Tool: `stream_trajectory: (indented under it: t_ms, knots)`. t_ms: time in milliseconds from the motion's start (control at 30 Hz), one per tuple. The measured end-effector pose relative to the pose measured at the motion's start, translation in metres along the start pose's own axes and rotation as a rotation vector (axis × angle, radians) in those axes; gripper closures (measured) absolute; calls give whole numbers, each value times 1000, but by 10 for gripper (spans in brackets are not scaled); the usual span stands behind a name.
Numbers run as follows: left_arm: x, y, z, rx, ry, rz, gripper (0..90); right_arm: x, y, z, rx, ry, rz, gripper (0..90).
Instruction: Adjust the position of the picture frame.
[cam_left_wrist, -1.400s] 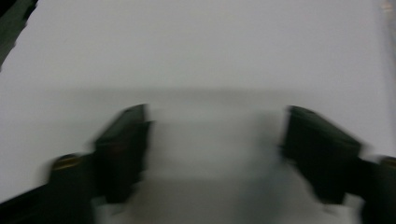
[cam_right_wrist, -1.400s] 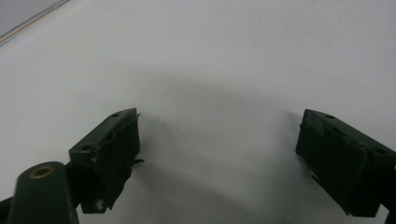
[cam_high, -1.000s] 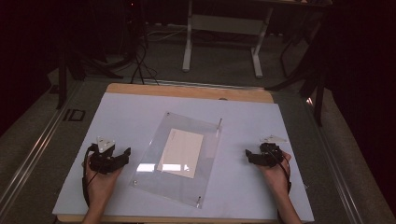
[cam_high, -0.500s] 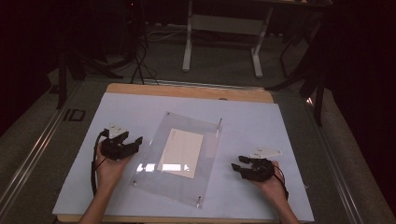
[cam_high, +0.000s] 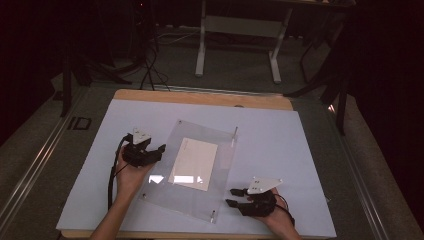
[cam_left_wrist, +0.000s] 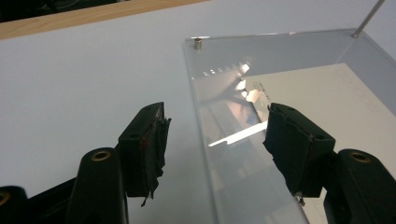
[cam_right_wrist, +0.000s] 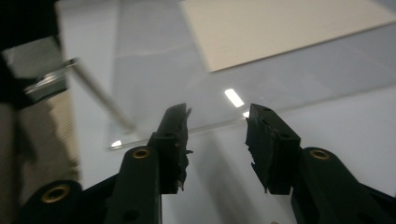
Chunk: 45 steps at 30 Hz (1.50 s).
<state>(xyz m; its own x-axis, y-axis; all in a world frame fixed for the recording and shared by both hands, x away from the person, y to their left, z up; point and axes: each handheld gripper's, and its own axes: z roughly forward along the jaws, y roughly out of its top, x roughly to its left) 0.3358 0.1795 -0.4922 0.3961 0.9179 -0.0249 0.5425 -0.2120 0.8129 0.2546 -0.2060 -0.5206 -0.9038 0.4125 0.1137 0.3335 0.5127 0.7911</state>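
Right hand-held gripper (cam_high: 231, 196) moved to acrylic sheet (cam_high: 192, 167) corner, jaws closing, empty.

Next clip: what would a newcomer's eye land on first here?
Probably the clear acrylic sheet with a cream paper card under it, lying skewed mid-table on the pale blue mat. Then the two black grippers flanking it: the left gripper open at its left edge, the right gripper empty, its jaws just closing partway, near its front corner.
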Motion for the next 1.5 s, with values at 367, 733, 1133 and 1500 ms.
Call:
stream_trajectory:
  t_ms: [367,733,1133,1500]
  knots:
    - [-9,5,9,-1,-21,14,385,33,-1,15,16,169,-140,636]
    - [-27,22,28,-21,-86,52,386,47,10,40,14,150,-161,753]
    - [-39,43,69,-32,-203,52,464,50,9,43,9,124,-181,837]
    - [-67,64,107,-20,-326,123,513,49,8,44,-2,127,-170,835]
